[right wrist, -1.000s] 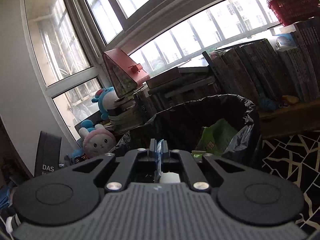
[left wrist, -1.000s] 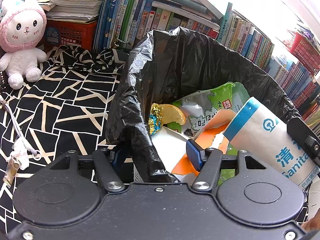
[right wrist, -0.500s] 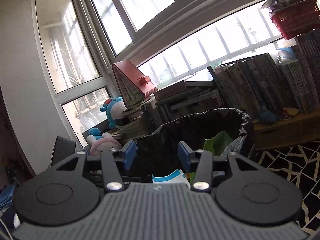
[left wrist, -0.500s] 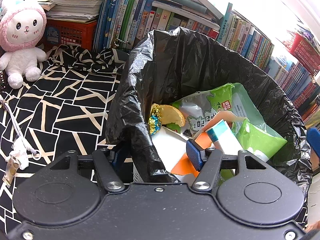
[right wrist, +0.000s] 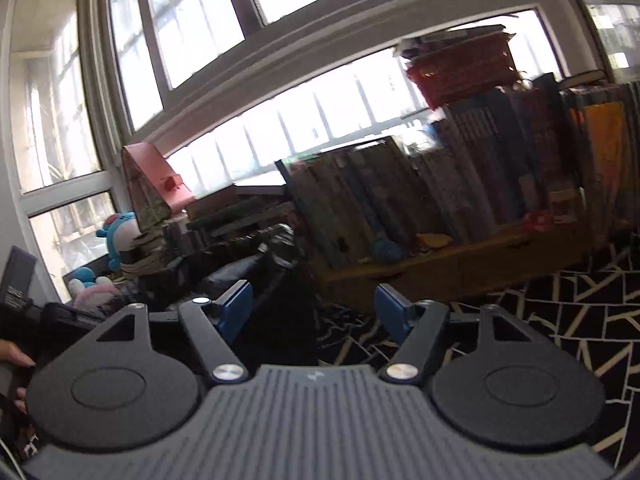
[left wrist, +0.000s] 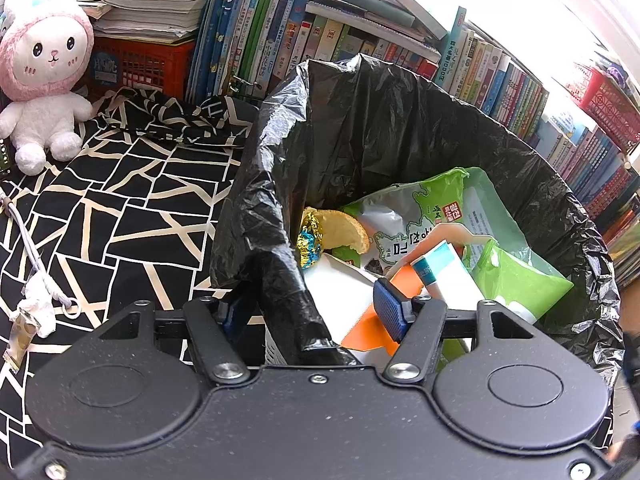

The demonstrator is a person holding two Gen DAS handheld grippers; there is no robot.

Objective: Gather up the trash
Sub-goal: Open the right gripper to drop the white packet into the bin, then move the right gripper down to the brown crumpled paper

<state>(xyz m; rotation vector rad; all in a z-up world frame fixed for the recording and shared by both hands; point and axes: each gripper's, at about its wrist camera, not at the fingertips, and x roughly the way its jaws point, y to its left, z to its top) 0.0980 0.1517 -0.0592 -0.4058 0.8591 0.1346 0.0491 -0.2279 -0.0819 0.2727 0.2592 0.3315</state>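
Observation:
A bin lined with a black bag (left wrist: 380,120) fills the left wrist view. Inside lie a green snack packet (left wrist: 416,216), a white packet with a blue band (left wrist: 448,272), an orange and white carton (left wrist: 360,332), a gold and blue foil wrapper (left wrist: 310,240) and a bread-like piece (left wrist: 344,232). My left gripper (left wrist: 312,310) is open and straddles the bag's near rim, one finger outside and one blue pad (left wrist: 390,308) inside. My right gripper (right wrist: 314,312) is open with nothing between its fingers, off to the side of the dark, blurred bin (right wrist: 256,272).
A black and white patterned cloth (left wrist: 120,220) covers the surface left of the bin, with a crumpled tissue and cord (left wrist: 36,308) on it. Behind stand a plush rabbit (left wrist: 44,64), a red crate (left wrist: 140,68) and rows of books (left wrist: 280,40). A hand (right wrist: 12,356) shows at the left edge.
The right gripper opened and let the white blue-banded packet fall into the bin, then swung away to the right. The left gripper has stayed on the rim.

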